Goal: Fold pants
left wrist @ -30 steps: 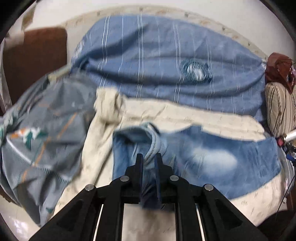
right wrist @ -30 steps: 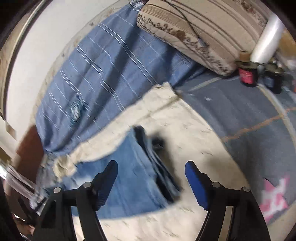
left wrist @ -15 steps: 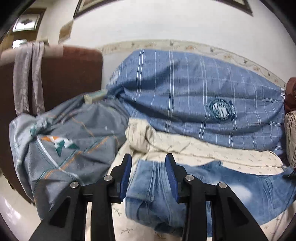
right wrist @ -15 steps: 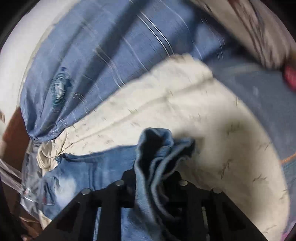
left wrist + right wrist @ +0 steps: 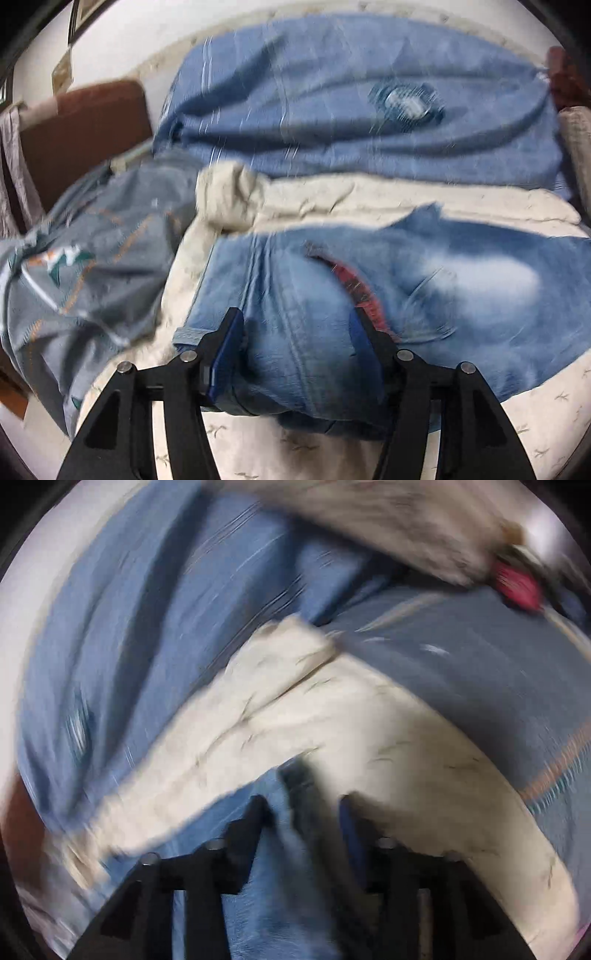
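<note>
While jeans (image 5: 332, 295) lie between fingers, left hand-held gripper (image 5: 295, 325) spread; right (image 5: 303, 812) likewise.

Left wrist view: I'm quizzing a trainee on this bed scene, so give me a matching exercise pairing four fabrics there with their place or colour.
Column one:
1. jeans
2. cream sheet
3. blue striped cloth
4. grey patterned cover

Column two:
A. far side, bearing a round emblem
B. left side, with orange lines
C. between the open fingers of the left gripper
D. pale layer directly under the denim

Pairs: 1-C, 2-D, 3-A, 4-B
</note>
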